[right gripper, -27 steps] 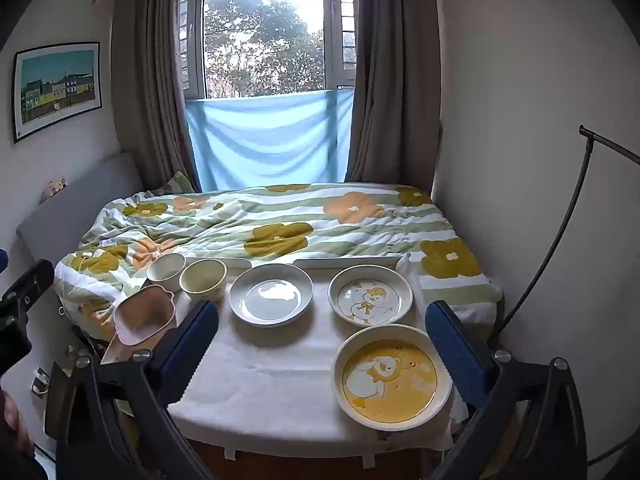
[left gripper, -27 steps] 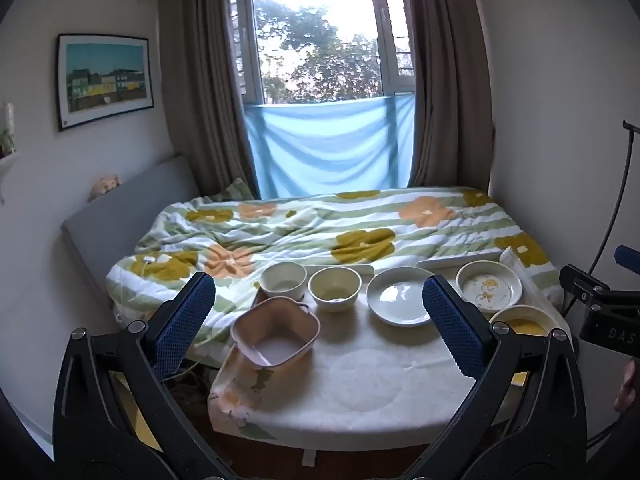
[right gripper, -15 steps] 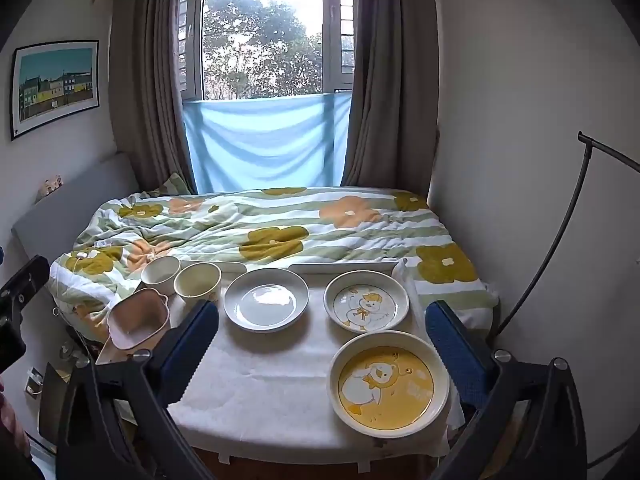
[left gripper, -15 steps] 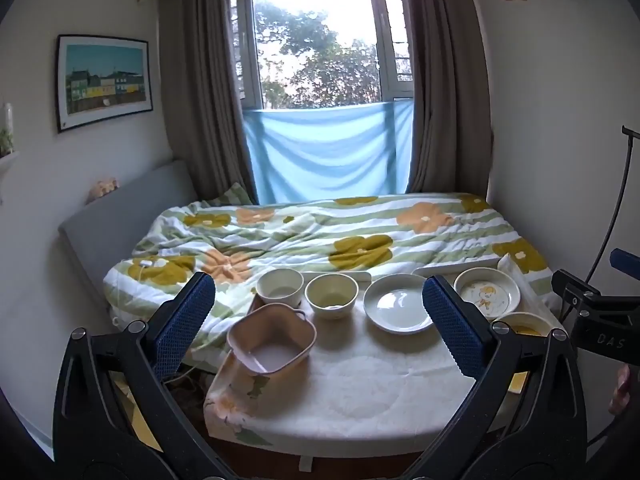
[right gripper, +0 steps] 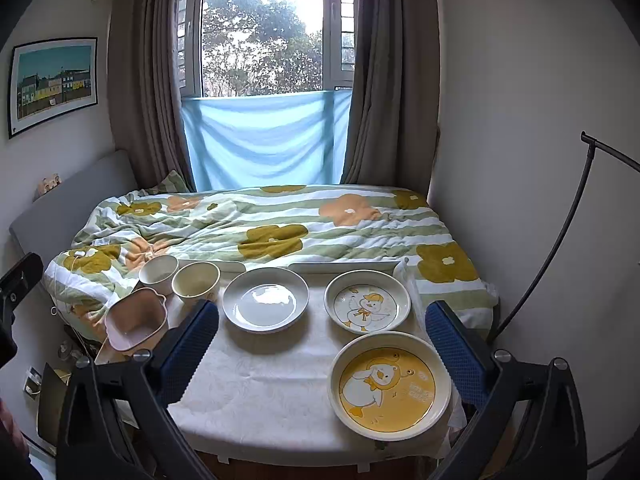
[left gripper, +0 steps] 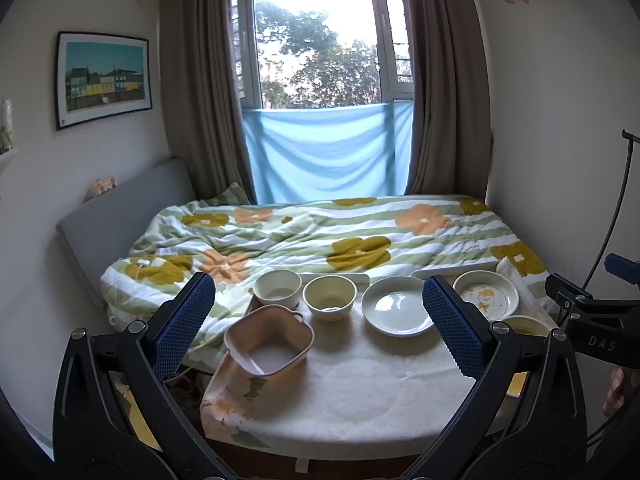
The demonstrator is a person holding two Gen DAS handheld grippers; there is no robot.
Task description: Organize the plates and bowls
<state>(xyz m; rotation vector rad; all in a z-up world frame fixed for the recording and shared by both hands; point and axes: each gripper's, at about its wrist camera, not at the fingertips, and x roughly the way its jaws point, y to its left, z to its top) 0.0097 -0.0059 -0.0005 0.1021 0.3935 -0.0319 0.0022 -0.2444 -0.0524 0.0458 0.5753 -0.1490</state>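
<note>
Left gripper (left gripper: 318,320): held back from the bench, above its near edge, jaws wide apart and holding nothing; it faces the bowl end, which suggests the bowls are its share of the work.
Right gripper (right gripper: 322,342): also held back and high, jaws spread with nothing between them, looking over the plate end.
Bench (right gripper: 256,376): a small cloth-covered top pushed against the foot of the bed, so all the dishes sit within reach of both hands.
Bowls: a white bowl (left gripper: 277,288) and a cream bowl (left gripper: 329,297) stand upright just beside each other along the far edge; a pink handled bowl (left gripper: 269,340) sits nearer, at the left corner, close to the edge.
Plates: a plain white plate (right gripper: 265,299) lies mid-bench, a duck plate (right gripper: 367,301) to its right, and a larger yellow duck plate (right gripper: 390,385) in front of that, near the right corner.
Layout: everything lies singly, nothing nested or stacked, so the sorting looks not yet begun.
Likely step: choosing a first piece; plates should probably stack by size, largest lowest, and bowls nest.
Risk: the pink bowl and the yellow plate both lie near bench edges, so a nudge could tip them off.
</note>
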